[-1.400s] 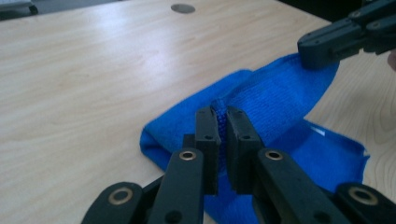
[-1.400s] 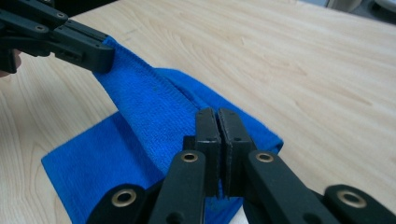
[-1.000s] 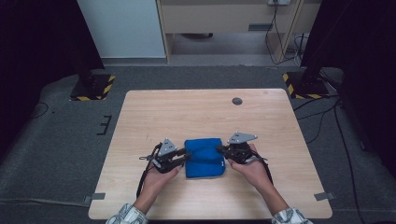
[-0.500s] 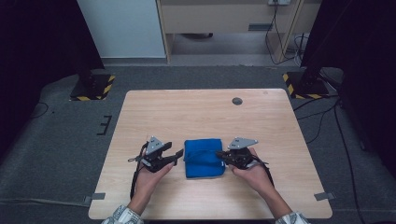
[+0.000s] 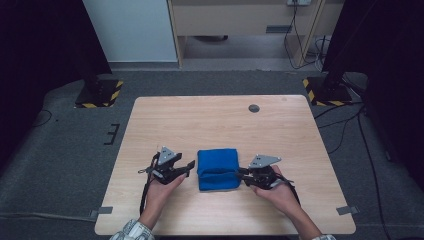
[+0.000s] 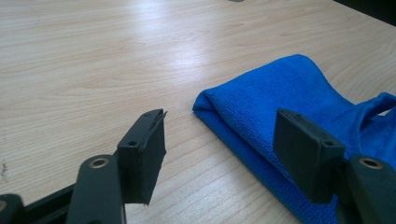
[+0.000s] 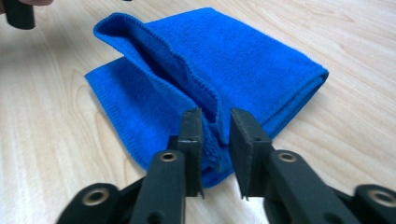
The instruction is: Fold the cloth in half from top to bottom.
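Folded blue cloth (image 5: 218, 169) on table (image 5: 210, 120), no readable writing. Left gripper (image 6: 219, 140): jaws wide apart, empty, cloth edge just beyond its right finger (image 6: 306, 158). Right gripper (image 7: 215, 135): jaws just opening, narrow gap, cloth hem loose between them

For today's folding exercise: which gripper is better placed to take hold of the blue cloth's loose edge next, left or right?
Right, probably. The right gripper has its jaws, which have just been opening, astride the raised hem of the blue cloth. The left gripper stands open beside the folded edge, on bare table.
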Demonstrator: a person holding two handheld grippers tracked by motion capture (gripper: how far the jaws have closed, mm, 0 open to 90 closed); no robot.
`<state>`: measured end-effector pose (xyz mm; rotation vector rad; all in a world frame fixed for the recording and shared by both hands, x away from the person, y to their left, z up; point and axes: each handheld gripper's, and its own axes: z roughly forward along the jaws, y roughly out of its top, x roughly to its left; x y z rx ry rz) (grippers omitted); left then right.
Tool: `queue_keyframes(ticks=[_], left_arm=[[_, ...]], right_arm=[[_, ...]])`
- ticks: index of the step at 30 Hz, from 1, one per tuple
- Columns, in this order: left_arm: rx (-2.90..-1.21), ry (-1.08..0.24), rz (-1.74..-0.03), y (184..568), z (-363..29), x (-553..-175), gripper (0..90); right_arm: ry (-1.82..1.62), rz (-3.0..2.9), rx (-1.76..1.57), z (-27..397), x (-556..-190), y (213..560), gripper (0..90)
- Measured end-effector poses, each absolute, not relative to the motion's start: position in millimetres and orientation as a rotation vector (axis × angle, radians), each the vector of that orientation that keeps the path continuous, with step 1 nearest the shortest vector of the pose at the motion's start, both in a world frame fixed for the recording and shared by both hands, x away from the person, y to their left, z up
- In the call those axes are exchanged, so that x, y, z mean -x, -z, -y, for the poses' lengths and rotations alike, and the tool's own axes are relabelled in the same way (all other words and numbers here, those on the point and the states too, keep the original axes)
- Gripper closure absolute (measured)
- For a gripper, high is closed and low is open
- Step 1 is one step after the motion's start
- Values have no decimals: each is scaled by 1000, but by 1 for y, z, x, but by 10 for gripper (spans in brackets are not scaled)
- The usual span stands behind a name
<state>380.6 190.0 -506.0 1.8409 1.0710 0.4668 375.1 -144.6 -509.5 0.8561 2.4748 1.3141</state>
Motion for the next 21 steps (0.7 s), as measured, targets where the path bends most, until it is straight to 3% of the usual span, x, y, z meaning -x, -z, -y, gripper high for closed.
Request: queue_keyframes(ticks=[3, 14, 21], left_arm=[[-1843, -476, -1066, 505, -189, -380, 331], [-1834, -474, -1057, 505, -189, -380, 289], [-1845, -473, -1058, 505, -191, -384, 211]], right_arm=[[-1326, -2485, -863, 148, -371, 508, 631], [-1329, -2414, -915, 155, -370, 504, 427], [-1325, -2341, -947, 152, -375, 503, 248]])
